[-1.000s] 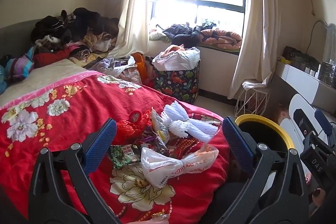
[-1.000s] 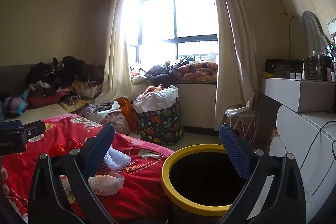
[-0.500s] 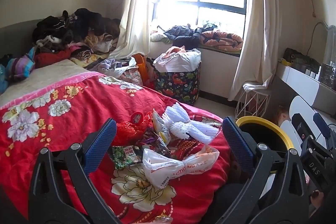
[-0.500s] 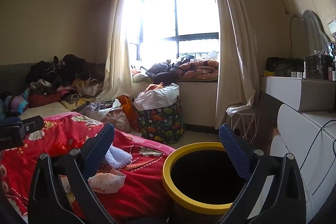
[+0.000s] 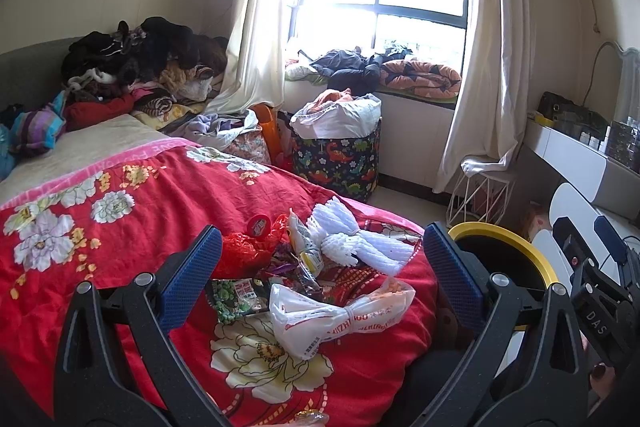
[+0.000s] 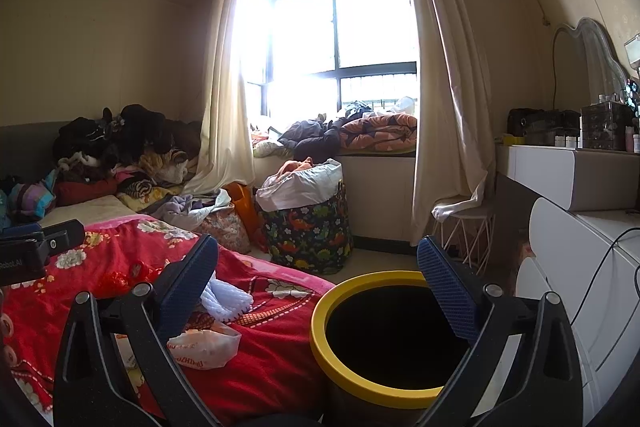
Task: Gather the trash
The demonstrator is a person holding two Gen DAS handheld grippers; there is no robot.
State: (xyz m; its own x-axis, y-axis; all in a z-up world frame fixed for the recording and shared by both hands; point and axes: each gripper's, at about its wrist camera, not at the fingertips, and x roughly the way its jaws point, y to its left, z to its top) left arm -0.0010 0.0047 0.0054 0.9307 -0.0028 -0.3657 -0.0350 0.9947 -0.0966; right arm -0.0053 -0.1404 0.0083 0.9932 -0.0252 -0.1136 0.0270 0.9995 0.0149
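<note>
A heap of trash lies on the red flowered bedspread [image 5: 120, 211]: a knotted white plastic bag [image 5: 336, 311], white foam netting [image 5: 360, 243], a green snack packet [image 5: 236, 297], crumpled red plastic [image 5: 240, 251] and a red lid [image 5: 259, 225]. My left gripper [image 5: 320, 277] hangs open just above the heap, holding nothing. A black bin with a yellow rim [image 6: 360, 359] stands beside the bed. My right gripper [image 6: 318, 291] is open and empty over the bin's near edge. The same bag [image 6: 204, 347] and netting [image 6: 224, 299] show at its left.
A dinosaur-print laundry basket [image 5: 340, 155] stands under the window. Clothes are piled at the head of the bed [image 5: 136, 67]. A white wire stool [image 5: 480, 195] and a white dresser [image 6: 580, 267] stand at the right, close to the bin.
The left gripper has drifted slightly, so the heap sits a little lower between its fingers. The right view has edged a little; both grippers stay open.
</note>
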